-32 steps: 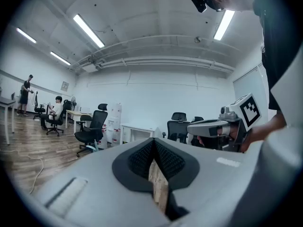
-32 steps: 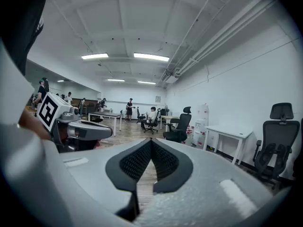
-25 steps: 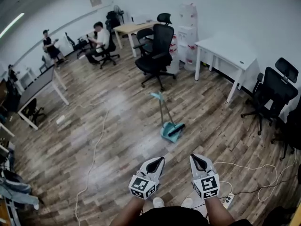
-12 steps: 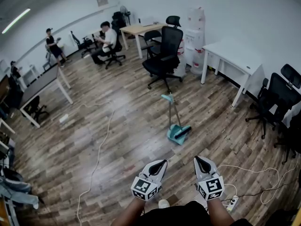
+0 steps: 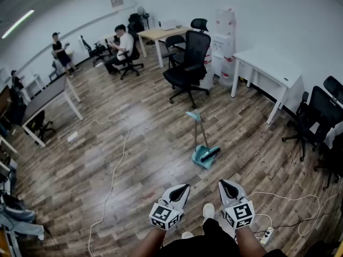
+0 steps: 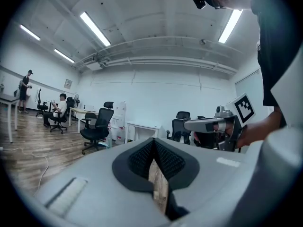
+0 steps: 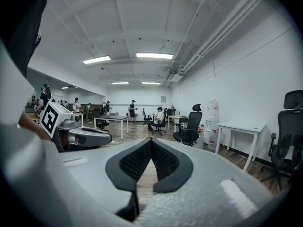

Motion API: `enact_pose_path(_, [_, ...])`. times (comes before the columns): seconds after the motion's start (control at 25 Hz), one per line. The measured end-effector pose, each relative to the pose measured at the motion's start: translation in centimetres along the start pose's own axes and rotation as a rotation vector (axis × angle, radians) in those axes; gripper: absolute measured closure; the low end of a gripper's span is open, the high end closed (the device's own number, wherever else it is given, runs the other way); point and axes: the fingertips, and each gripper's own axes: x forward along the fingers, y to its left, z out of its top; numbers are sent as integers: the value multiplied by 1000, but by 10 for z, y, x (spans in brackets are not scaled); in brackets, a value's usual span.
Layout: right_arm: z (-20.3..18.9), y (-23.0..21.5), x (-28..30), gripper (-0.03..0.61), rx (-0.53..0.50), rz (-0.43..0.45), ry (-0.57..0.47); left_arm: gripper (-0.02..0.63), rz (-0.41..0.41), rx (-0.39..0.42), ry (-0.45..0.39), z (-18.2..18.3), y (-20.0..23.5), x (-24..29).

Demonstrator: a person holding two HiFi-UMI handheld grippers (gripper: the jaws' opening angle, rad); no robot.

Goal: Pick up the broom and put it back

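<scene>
Head view: a teal long-handled broom point(image 5: 199, 134) stands upright in a matching teal dustpan point(image 5: 206, 155) on the wood-plank floor point(image 5: 144, 143), out in front of both grippers and well apart from them. Beyond it are a black swivel office chair point(image 5: 188, 58) and a white rectangular desk point(image 5: 266, 63). A white cable point(image 5: 113, 167) trails over the floor to the left. The left gripper point(image 5: 185, 187) and the right gripper point(image 5: 222, 182) sit side by side at the bottom edge, both pointing toward the broom.

Left gripper view: its black ribbed pads meet at the tips, with nothing between them.

Right gripper view: its jaws are likewise closed and empty, and seated people show at far desks.
</scene>
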Motion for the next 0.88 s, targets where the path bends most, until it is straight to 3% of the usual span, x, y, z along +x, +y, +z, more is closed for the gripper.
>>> enact_pose_path(0.88, [15,-137,129,575,-71,102,11,595,110,44,57,25,83,153])
